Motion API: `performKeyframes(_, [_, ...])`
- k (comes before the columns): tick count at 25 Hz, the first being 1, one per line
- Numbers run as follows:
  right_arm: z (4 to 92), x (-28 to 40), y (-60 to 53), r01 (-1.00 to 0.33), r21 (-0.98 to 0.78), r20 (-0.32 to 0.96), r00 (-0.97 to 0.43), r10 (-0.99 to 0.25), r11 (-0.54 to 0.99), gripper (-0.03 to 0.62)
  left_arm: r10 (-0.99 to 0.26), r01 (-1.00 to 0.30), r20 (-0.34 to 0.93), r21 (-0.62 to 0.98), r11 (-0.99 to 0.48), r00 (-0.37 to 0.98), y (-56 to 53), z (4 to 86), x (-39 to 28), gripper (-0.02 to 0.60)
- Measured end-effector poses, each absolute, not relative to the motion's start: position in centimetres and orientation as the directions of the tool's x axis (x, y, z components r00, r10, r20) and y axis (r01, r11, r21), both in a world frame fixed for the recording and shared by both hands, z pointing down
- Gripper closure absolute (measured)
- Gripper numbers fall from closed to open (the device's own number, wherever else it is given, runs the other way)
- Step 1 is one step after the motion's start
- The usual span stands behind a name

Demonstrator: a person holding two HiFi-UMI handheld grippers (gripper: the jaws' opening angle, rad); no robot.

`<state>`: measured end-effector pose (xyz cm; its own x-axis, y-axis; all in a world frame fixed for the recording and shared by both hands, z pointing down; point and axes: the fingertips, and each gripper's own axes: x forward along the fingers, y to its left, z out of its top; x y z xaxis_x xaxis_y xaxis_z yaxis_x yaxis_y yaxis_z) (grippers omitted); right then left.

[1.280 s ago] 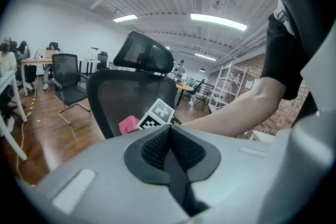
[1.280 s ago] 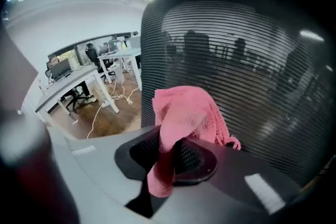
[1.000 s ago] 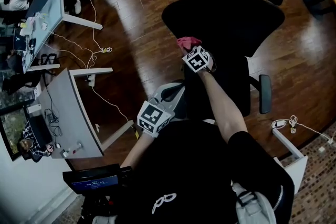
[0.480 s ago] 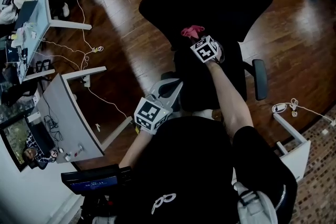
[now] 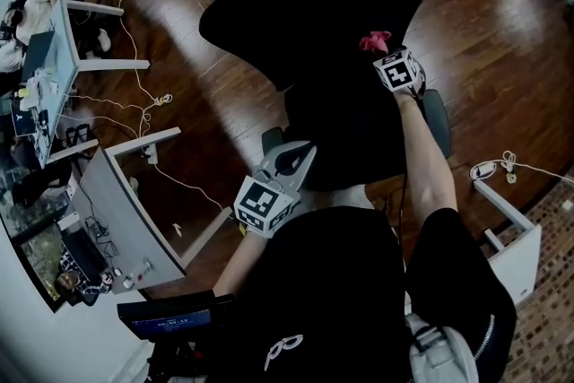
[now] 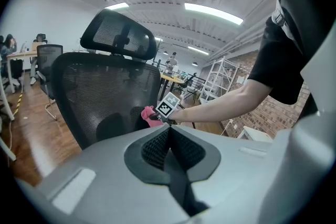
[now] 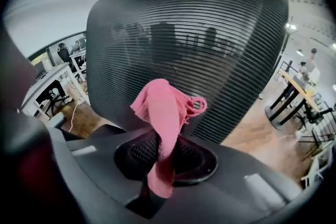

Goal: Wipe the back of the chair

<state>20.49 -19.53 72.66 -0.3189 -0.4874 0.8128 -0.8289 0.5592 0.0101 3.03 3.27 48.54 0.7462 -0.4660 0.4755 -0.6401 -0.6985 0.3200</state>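
Observation:
A black mesh office chair stands before me, its backrest (image 5: 314, 4) seen from above and filling the right gripper view (image 7: 189, 39). My right gripper (image 5: 387, 58) is shut on a pink cloth (image 5: 374, 40) whose bunched end (image 7: 165, 107) meets the lower right of the mesh. In the left gripper view the backrest (image 6: 105, 92) and headrest (image 6: 123, 36) show from the side, with the pink cloth (image 6: 149, 115) pressed against it. My left gripper (image 5: 285, 161) hangs back near my body, its jaws shut with nothing between them (image 6: 169, 136).
A chair armrest (image 5: 439, 121) lies just right of my right forearm. Grey desks (image 5: 117, 193) with cables (image 5: 134, 108) stand on the wood floor at left. A white stand (image 5: 511, 238) and a cable sit at right. People sit at far desks (image 6: 10, 55).
My right gripper has carried the pink cloth rightward across the chair back, from its left middle to its right side. The left gripper stays where it was.

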Motion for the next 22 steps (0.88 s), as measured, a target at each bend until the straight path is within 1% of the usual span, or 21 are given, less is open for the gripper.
performKeyframes(3, [73.4, 24.3, -19.6, -0.863, 0.02, 0.822, -0.273, -0.5, 0.504, 0.545, -0.465, -0.639, 0.474, 0.322, -0.699, 0.747, 3.8, 48.7, 3.8, 0.594])
performKeyframes(7, [74.1, 29.1, -19.2, -0.932, 0.054, 0.839, -0.153, -0.522, 0.359, 0.545, -0.467, -0.639, 0.469, 0.328, -0.696, 0.75, 4.0, 48.3, 4.2, 0.594])
performKeyframes(10, [75.3, 29.9, -18.2, -0.95, 0.031, 0.848, -0.139, -0.511, 0.31, 0.545, -0.453, -0.623, 0.46, 0.341, -0.704, 0.764, 4.8, 48.6, 4.7, 0.594])
performKeyframes(12, [75.9, 28.5, -17.8, -0.943, 0.021, 0.847, -0.16, -0.507, 0.333, 0.545, -0.444, -0.614, 0.456, 0.347, -0.709, 0.771, 5.3, 48.7, 5.0, 0.594])
performKeyframes(15, [75.7, 24.5, -18.0, -0.917, 0.022, 0.831, -0.205, -0.518, 0.398, 0.545, -0.438, -0.607, 0.453, 0.355, -0.711, 0.777, 5.7, 48.8, 4.7, 0.594])
performKeyframes(22, [75.9, 10.4, -16.8, -0.819, -0.005, 0.807, -0.342, -0.482, 0.573, 0.545, -0.46, -0.628, 0.456, 0.35, -0.695, 0.762, 6.4, 49.6, 1.2, 0.594])
